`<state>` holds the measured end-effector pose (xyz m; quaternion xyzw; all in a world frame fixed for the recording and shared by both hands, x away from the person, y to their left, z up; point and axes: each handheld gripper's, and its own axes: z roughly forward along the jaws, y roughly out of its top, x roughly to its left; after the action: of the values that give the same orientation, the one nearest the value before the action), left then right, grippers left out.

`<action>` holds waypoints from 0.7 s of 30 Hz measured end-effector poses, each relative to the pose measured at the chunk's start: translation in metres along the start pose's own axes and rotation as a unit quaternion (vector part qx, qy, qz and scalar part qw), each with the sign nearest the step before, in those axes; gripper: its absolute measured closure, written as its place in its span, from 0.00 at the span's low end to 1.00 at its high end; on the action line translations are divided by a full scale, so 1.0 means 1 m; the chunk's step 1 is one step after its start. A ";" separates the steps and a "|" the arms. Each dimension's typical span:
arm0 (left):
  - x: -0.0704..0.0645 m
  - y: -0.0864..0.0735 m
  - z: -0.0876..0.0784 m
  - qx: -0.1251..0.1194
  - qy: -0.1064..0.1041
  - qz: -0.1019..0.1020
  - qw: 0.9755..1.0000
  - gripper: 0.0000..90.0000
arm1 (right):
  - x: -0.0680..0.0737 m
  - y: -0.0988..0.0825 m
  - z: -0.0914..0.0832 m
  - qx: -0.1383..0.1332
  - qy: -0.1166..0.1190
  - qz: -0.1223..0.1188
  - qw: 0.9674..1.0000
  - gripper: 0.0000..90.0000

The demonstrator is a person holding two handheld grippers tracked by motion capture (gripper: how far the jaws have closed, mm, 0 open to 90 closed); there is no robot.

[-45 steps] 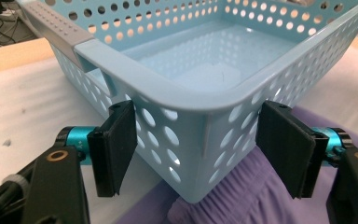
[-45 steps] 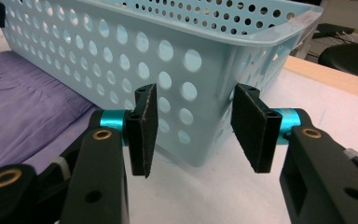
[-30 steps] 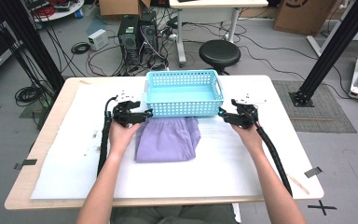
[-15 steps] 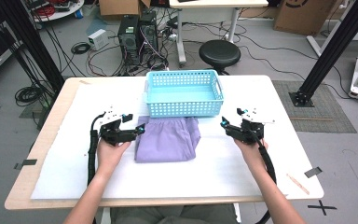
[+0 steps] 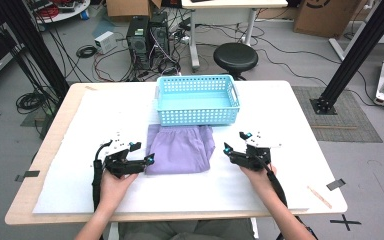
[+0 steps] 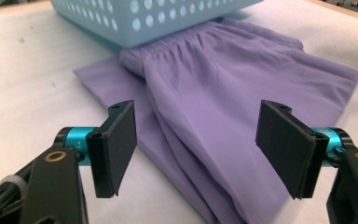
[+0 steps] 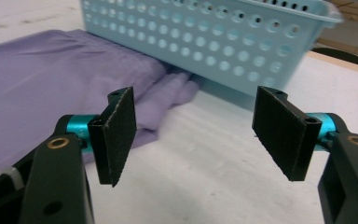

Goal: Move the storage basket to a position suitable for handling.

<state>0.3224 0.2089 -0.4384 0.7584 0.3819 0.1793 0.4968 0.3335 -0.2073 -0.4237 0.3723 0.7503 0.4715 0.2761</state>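
both my claws, left (image 5: 147,160) and right (image 5: 226,150), gape empty; purple shorts (image 5: 180,150) lie between them, near the basket (image 5: 198,100).

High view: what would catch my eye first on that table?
A turquoise basket at the table's far middle, with folded purple shorts lying just in front, their waistband against its base. An open hand-held gripper waits on each side: left at the cloth's edge, right just clear.

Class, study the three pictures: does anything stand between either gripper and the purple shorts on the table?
Nothing visible does. The left gripper hangs open at the purple shorts' left edge, the right gripper open just off their right. The blue basket sits beyond, on the waistband.
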 end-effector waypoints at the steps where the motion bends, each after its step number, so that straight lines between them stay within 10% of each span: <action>1: -0.001 -0.002 -0.001 0.004 0.002 -0.006 1.000 0.32 | 0.007 -0.002 0.000 -0.004 0.006 -0.003 1.000 0.34; 12: -0.008 -0.013 0.001 0.072 0.037 -0.039 0.996 0.35 | 0.048 -0.002 0.023 0.069 0.037 0.010 0.997 0.34; 21: -0.014 -0.013 -0.001 0.087 0.065 -0.056 0.993 0.37 | 0.060 0.000 0.044 0.158 0.069 0.034 0.984 0.37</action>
<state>0.3073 0.2021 -0.4480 0.7628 0.4696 0.1657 0.4126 0.3328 -0.1363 -0.4454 0.4034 0.8193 0.3805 0.1453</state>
